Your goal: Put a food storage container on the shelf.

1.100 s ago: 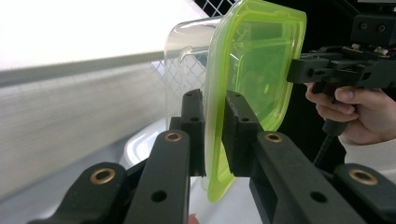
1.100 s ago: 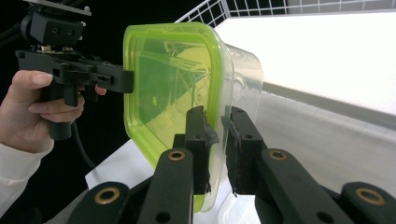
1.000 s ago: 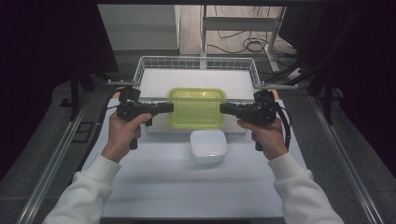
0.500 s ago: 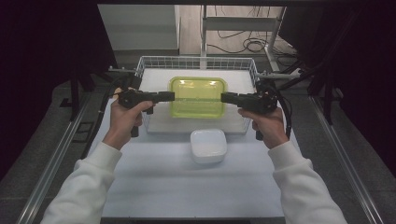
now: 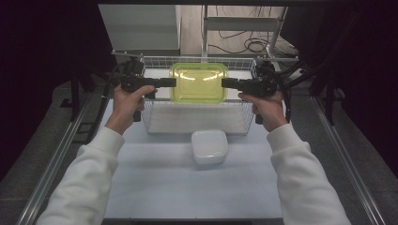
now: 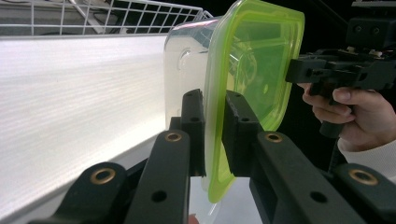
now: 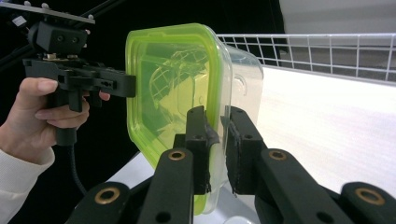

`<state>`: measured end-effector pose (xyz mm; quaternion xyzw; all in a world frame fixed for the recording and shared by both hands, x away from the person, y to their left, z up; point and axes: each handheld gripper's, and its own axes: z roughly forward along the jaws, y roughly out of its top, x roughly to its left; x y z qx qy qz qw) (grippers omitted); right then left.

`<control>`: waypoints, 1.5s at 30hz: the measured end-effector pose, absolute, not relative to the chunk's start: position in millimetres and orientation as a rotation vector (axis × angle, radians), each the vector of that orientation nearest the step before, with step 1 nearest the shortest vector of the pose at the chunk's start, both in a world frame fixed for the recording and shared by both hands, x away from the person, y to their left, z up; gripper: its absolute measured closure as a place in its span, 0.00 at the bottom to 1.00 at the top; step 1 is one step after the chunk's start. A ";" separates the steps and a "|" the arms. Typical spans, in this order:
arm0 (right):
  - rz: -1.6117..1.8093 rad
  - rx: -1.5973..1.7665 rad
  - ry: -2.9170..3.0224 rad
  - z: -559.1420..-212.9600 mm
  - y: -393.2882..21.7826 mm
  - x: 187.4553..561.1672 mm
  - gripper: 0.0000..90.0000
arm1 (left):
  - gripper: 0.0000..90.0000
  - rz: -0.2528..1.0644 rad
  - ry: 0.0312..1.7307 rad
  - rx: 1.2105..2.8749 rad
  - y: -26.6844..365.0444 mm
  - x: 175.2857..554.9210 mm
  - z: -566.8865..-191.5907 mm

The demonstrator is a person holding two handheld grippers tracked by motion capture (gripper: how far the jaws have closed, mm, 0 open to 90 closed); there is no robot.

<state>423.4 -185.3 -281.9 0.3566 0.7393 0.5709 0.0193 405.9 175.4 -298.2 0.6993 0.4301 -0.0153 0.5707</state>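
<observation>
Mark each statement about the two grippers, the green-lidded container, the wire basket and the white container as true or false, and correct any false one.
1. Both grippers, left gripper and right gripper, clamp the green-lidded container. True.
2. The green-lidded container rests on the basket floor. False: it is held up over the wire basket.
3. The white container sits on the table in front of the basket. True.
4. The white container lies inside the basket. False: it is outside, nearer the person.
</observation>
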 end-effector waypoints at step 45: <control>1.791 1.486 2.228 -322.4 -180.3 509.1 0.85 | 0.89 -0.234 1.208 1.529 178.5 493.0 -334.5</control>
